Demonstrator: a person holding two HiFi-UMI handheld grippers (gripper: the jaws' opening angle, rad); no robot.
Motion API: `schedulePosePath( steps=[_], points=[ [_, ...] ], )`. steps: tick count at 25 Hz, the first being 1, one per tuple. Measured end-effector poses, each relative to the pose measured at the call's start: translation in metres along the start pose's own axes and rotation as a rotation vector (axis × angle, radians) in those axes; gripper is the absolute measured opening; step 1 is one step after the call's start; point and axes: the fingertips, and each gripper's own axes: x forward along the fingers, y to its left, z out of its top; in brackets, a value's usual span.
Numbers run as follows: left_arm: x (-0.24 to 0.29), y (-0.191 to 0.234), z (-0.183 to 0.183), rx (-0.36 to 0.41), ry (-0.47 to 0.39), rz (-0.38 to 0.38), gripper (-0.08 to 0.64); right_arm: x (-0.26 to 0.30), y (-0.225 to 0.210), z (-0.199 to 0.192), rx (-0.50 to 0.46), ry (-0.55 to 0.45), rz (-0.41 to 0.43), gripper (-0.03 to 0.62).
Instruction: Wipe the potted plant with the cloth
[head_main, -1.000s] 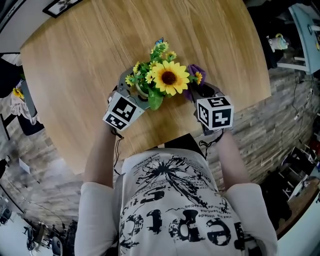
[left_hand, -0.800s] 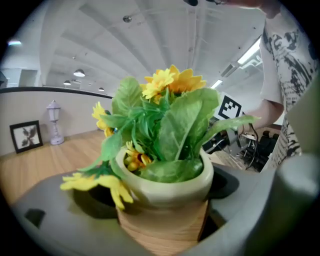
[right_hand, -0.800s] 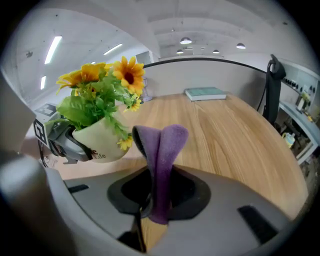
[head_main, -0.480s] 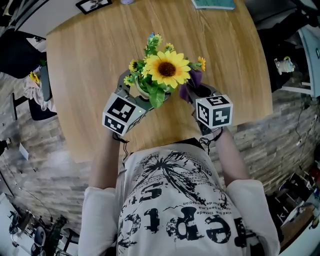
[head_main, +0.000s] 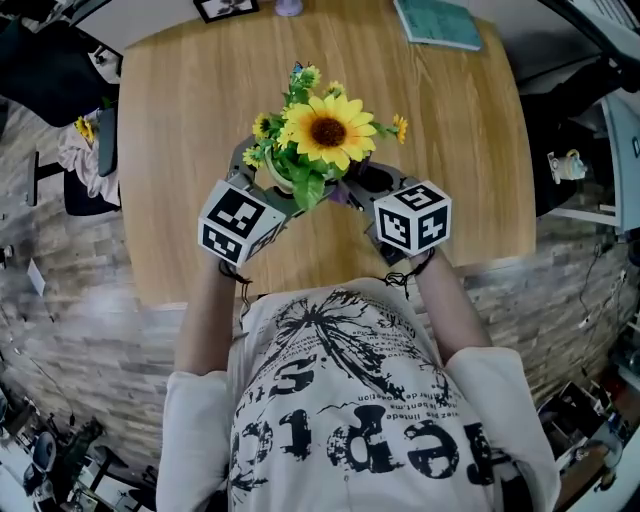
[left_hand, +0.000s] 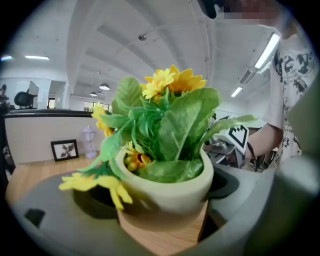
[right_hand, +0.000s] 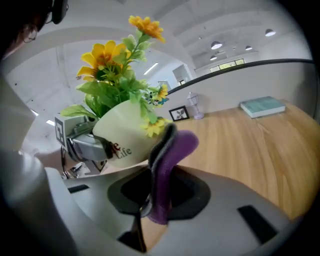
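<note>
A person's left hand-held gripper (head_main: 262, 183) clamps its widely spread jaws on the cream pot (left_hand: 165, 192) of an artificial potted plant (head_main: 300, 160), holding it, by the look of it, clear of the wooden desk (head_main: 460, 130) and close to the chest. The right hand-held gripper (right_hand: 156, 200) pinches a folded purple cloth (right_hand: 169, 160) upright between its jaws. From that gripper the pot lies just ahead and to its left, tilted, its lettered wall facing the cloth. The cloth's top edge stands right beside that wall, though contact cannot be made out. The stems and sunflower (head_main: 329, 131) rise above the rim, along the pot's leaning axis. With the left hand occupied as holder, the wiping falls to the right, which likely needs only a short push leftward onto the wall or leaves.
</note>
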Motion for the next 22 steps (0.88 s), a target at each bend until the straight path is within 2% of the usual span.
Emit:
schedulePosePath(
  steps=[6,12,17,22],
  points=[
    [-0.003,-0.001,0.002,0.028,0.012,0.002,0.52,0.004,0.014,0.004,-0.101,-0.009,0.079,0.077],
    [-0.009,0.0,0.016,0.032,-0.029,-0.009,0.52,0.001,0.024,0.017,-0.159,-0.075,0.112,0.075],
    [-0.013,0.007,0.026,-0.004,-0.077,-0.037,0.52,0.003,0.037,0.029,-0.178,-0.146,0.168,0.075],
    [-0.011,0.007,0.03,-0.048,-0.105,-0.083,0.52,0.007,0.046,0.032,-0.238,-0.158,0.192,0.074]
  ],
)
